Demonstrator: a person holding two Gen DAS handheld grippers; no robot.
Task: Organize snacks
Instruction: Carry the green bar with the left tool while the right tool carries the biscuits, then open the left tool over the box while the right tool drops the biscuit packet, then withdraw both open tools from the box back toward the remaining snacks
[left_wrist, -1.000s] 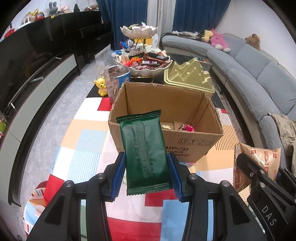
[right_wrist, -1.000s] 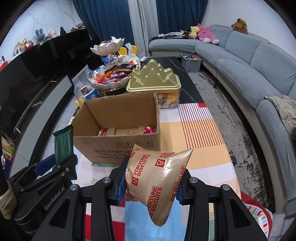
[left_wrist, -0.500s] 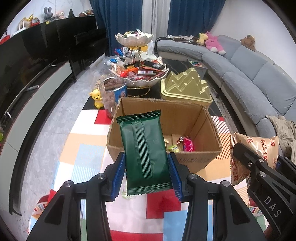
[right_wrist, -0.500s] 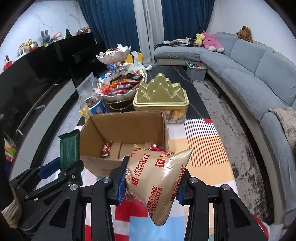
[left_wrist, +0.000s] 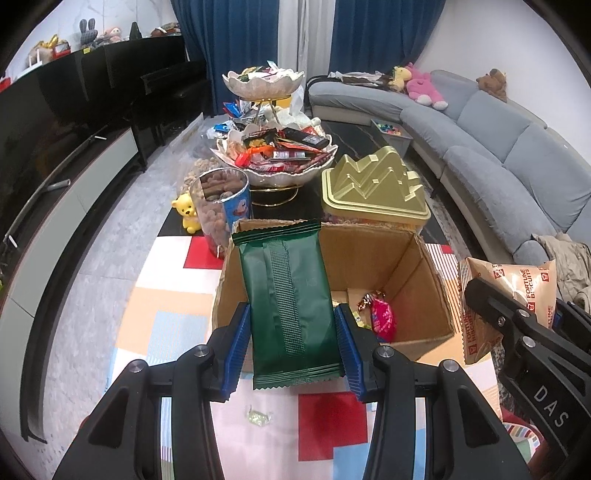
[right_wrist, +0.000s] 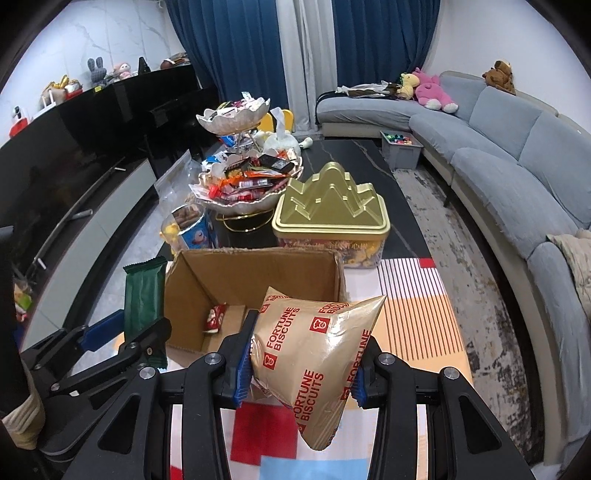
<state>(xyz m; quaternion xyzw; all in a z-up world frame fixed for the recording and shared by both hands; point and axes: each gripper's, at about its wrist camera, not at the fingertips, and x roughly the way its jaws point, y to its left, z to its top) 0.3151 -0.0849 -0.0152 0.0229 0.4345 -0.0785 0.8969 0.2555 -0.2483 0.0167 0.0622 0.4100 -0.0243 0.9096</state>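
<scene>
Pinching a flat green packet (left_wrist: 291, 310) by its long edges in my left tongs (left_wrist: 291, 349), I hold it just before the open cardboard box (left_wrist: 417, 266); it looks light, stiff and slick. My right tongs (right_wrist: 300, 363) clamp a puffy tan bag (right_wrist: 314, 354) reading "FORTUNE BISCUITS" beside the box, soft and crushable, best squeezed gently at its sides. The green wrapper shows no readable print.

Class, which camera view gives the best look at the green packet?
The left wrist view: the green packet faces the camera, clamped in the left gripper. The right wrist view shows it only edge-on at the left, partly hidden.
</scene>
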